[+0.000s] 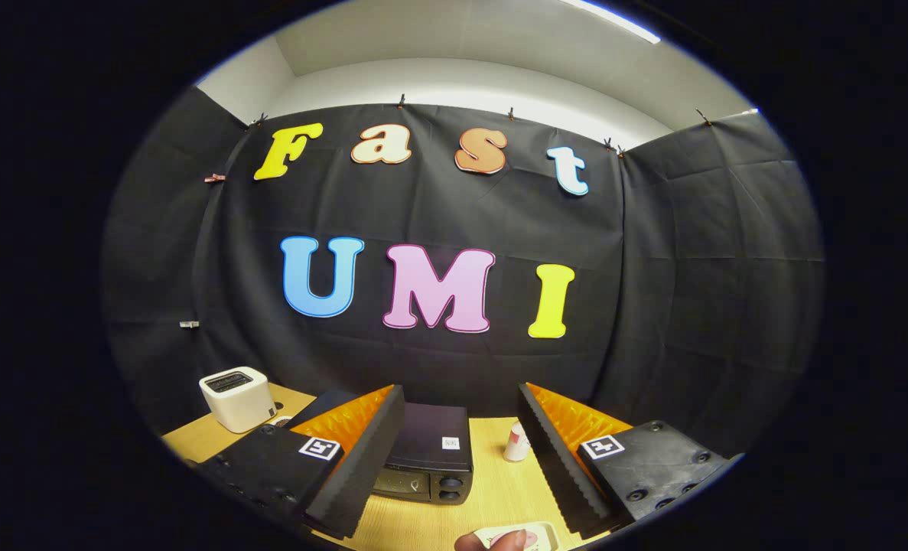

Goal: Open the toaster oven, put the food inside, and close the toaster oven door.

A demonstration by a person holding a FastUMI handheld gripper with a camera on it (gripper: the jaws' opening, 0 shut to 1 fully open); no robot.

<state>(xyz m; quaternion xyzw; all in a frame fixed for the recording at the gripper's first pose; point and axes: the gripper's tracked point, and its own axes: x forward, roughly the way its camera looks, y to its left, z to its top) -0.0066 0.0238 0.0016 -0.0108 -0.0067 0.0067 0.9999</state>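
**Desk:** Where are you, and why so high?

**Me:** I've got the tongs [461, 451] held up above the table [492, 497], spread wide, with nothing between them. From here I look down over the whole layout, which I judge is the point of the pose: nothing is committed yet. The toaster oven [429, 453] sits on the table just ahead, between the two fingers, its dark top and the control end with two knobs facing me.

**Desk:** Door open or closed?

**Me:** I can't say for sure. One finger covers most of the front, so the door and its handle are hidden. I'd guess closed, since nothing hangs down in front of it, but that's a guess.

**Desk:** And the food?

**Me:** Near side of the table, below the tongs, there's a small pale tray [536, 533] with something pinkish on it. A person's fingertip [492, 540] is touching it, probably setting it in place for me. Tray and food are cut off low down, so I can't name the food.

**Desk:** Anything else?

**Me:** A small white bottle-like thing [516, 442] stands just beside the oven; too small to identify. A white toaster [237, 398] is well off at the far corner.
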